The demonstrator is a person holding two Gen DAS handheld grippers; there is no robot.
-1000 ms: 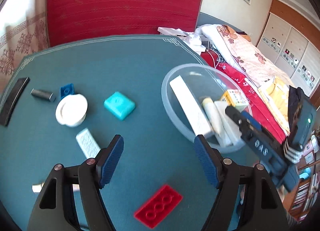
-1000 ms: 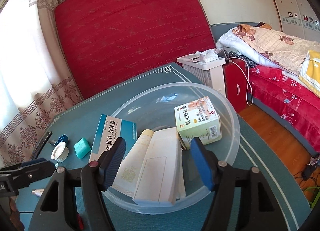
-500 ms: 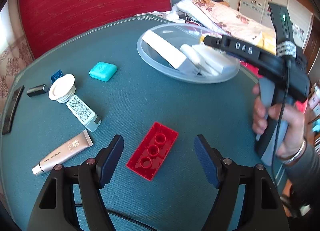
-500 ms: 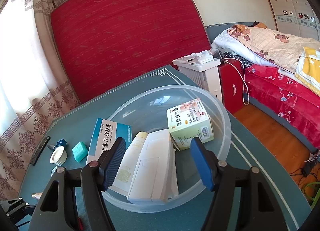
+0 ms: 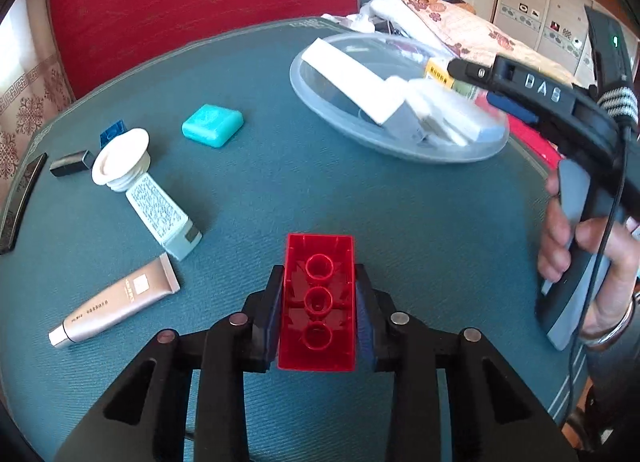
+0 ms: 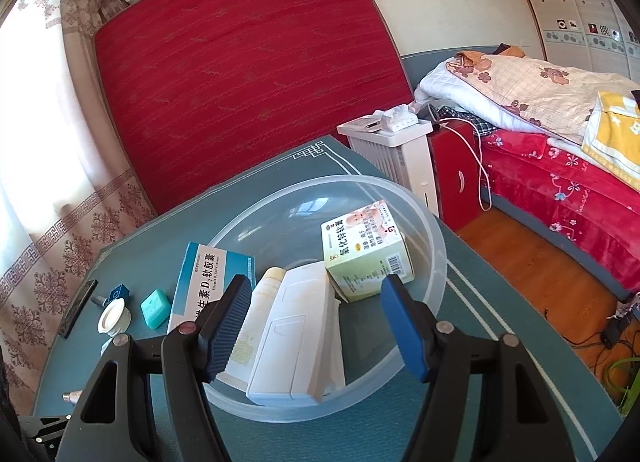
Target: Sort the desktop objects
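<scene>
While bowl [image 6: 436,246] holds boxes [image 6: 366,250], tube [image 6: 256,326]

The left hand-held gripper [image 5: 317,304], its jaws just closed, presses its blue pads against both long sides of a red building brick [image 5: 318,302] lying hollow side up on the teal surface [image 5: 280,190]. To its left lie a beige tube [image 5: 116,304], a white patterned tube with a wide cap [image 5: 148,198], a turquoise case [image 5: 212,125], a small blue brick [image 5: 113,132] and a black block [image 5: 72,163]. Beyond, a clear bowl [image 5: 460,152] holds white boxes. At right, a hand [image 5: 592,258] holds the right hand-held gripper [image 5: 460,68] over the bowl.
</scene>
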